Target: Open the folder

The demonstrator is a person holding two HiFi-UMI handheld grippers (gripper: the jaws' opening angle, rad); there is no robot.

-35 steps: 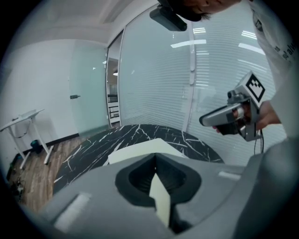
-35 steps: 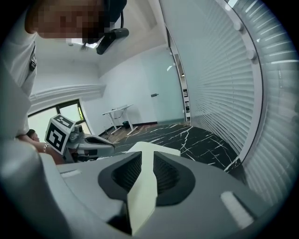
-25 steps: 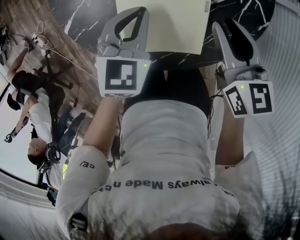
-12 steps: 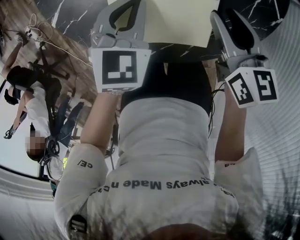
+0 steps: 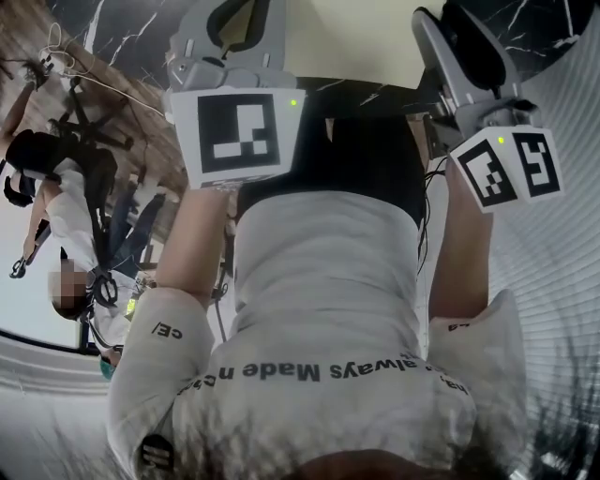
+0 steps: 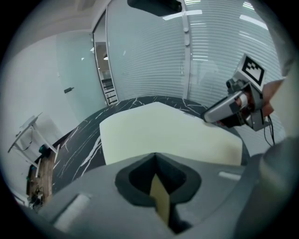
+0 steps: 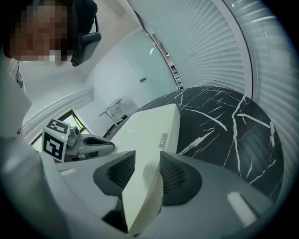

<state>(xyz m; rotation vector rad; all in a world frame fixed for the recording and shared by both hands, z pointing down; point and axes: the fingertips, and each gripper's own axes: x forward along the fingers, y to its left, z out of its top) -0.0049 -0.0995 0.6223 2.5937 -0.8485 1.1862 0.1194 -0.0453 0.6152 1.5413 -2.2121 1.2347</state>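
A cream folder [image 6: 159, 130] lies flat on the black marble table [image 6: 79, 144], held at its near edge by both grippers. My left gripper [image 6: 156, 156] is shut on a thin cream sheet edge of the folder's left corner. My right gripper [image 7: 147, 156] has the thick right corner of the folder [image 7: 149, 126] between its ridged pads, and its jaws are opening. In the head view the folder [image 5: 347, 37] shows between the left gripper [image 5: 239, 19] and the right gripper [image 5: 459, 28]. Each gripper also appears in the other's view: the right gripper [image 6: 219, 109] and the left gripper [image 7: 105, 144].
The marble table [image 7: 233, 130] stretches beyond the folder to a curved wall of white blinds [image 7: 219, 51]. In the head view, another person [image 5: 80, 234] sits with gear and cables on the wooden floor at left. My own white shirt [image 5: 319, 309] fills the lower picture.
Both grippers have sunk with the folder, and their marker cubes look larger in the head view. The folder has slid toward the top edge of that view.
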